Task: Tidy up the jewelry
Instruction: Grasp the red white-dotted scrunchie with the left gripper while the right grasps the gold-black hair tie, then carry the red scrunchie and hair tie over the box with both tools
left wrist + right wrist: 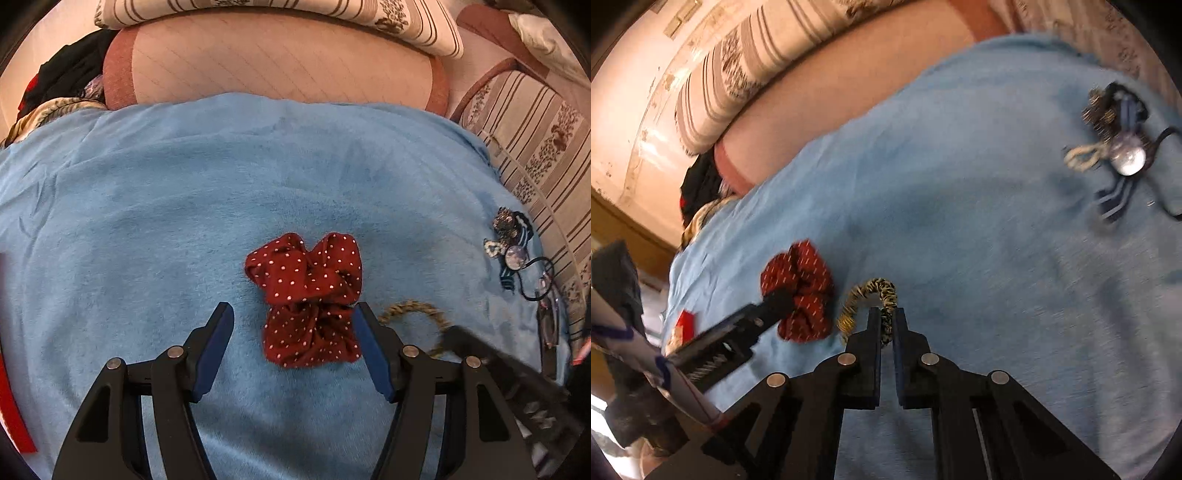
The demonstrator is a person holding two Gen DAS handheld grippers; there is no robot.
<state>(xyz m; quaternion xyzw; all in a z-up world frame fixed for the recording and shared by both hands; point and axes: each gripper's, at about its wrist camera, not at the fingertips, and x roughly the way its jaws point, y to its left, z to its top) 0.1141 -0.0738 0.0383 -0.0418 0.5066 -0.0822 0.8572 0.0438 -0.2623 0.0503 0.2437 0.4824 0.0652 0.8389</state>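
Observation:
A dark red scrunchie with white dots point(310, 295) lies on the light blue blanket point(166, 192). My left gripper point(292, 308) stands open over it, one finger on each side, and the right pad is just at the cloth's edge. In the right wrist view, my right gripper point(886, 312) is shut on a thin yellow-and-black patterned hair tie point(866, 293), which lies just right of the scrunchie point(801, 291). The same hair tie point(410, 308) shows in the left wrist view beside the right gripper's dark finger point(476, 347). The left gripper point(777, 297) comes in from the left.
A heap of hair ties and jewelled pieces point(513, 243) point(1115, 144) lies near the blanket's right edge. A striped floral cushion point(535, 147) and a pink bolster point(280, 62) border the blanket. Dark clothes point(62, 77) lie at the far left, a red strip point(14, 406) at the left edge.

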